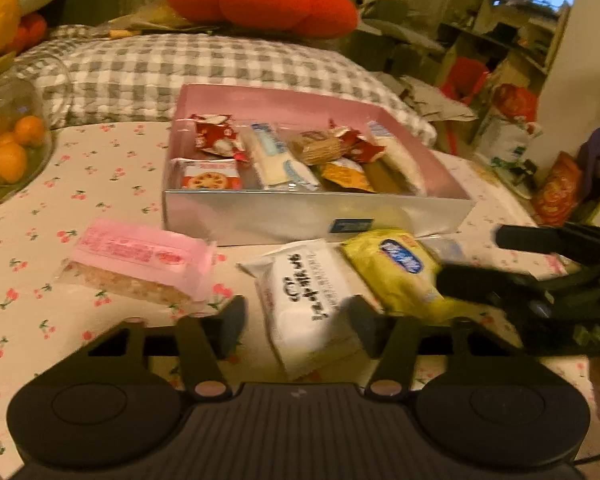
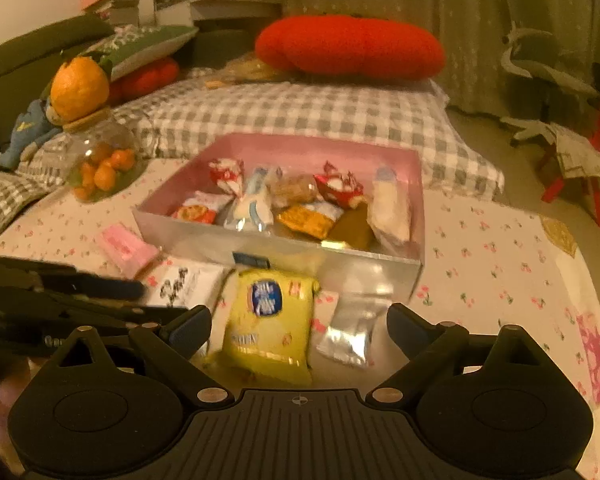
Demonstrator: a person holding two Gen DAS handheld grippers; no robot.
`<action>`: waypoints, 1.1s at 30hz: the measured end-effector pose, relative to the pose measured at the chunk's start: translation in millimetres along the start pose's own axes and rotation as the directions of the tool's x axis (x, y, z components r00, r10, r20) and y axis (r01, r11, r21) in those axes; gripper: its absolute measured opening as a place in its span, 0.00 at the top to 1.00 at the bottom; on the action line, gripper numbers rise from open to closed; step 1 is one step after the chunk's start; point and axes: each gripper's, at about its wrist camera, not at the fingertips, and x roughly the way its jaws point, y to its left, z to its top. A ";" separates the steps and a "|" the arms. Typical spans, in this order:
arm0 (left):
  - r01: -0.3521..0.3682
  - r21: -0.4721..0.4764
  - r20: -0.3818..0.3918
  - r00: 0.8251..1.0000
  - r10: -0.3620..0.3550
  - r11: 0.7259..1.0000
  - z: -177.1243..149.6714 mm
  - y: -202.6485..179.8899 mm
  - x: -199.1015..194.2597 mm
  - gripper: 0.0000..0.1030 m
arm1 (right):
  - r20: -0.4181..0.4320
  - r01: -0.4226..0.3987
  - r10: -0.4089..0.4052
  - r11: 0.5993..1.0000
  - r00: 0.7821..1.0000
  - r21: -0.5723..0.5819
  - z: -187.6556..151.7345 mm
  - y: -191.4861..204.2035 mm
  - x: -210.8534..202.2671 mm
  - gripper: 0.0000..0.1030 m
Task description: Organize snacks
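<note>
Nearest to me, my left claw (image 1: 296, 326) sits low over the tabletop (image 1: 40, 208) with its jaws half closed around the white snack packet (image 1: 312, 308). The packet lies between the fingers; the picture is too blurred for me to tell whether the pads actually press on it. My right claw (image 2: 300, 330) stands wide, holding nothing, with the yellow snack packet (image 2: 270, 320) lying flat between its fingers and clear of both, and a silver foil packet (image 2: 350, 332) just beside the yellow one, also inside the span.

The white and yellow packets lie side by side, touching, just in front of the box. Off toward the left edge of the tabletop, a pink wafer bar (image 1: 140, 262) lies apart from them on the cherry-print cloth.

Behind these stands the open box (image 1: 316, 216), silver outside and pink within, already holding several snacks: red-and-white wrappers, long white bars, an orange packet and a round biscuit.

Farther left, near the tabletop's far corner, a glass jar (image 2: 100, 164) holds small oranges. Beyond the tabletop is a grey checked cushion (image 2: 300, 116) with a red pillow (image 2: 350, 48) on it.
</note>
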 end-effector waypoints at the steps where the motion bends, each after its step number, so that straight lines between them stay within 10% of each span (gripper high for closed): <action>1: 0.009 0.002 -0.001 1.000 -0.009 1.000 -0.6 0.0 -1.1 0.64 | -0.001 -0.010 0.010 1.000 1.000 0.013 2.0 -0.1 1.3 0.20; 10: 0.003 0.006 -0.015 1.000 -0.003 1.000 -5.0 7.9 -9.3 0.82 | -0.072 -0.034 0.035 0.999 0.997 0.015 3.9 12.4 25.1 0.45; 26: -0.049 -0.027 -0.010 0.999 0.048 0.998 13.9 -11.2 2.3 0.29 | -0.117 -0.063 0.077 0.991 0.990 0.116 -4.2 -13.9 14.0 0.53; 33: -0.128 -0.041 -0.024 0.992 0.127 0.991 10.2 -19.1 20.5 0.30 | -0.131 -0.066 0.080 0.992 0.988 0.109 -12.8 -19.9 1.0 0.53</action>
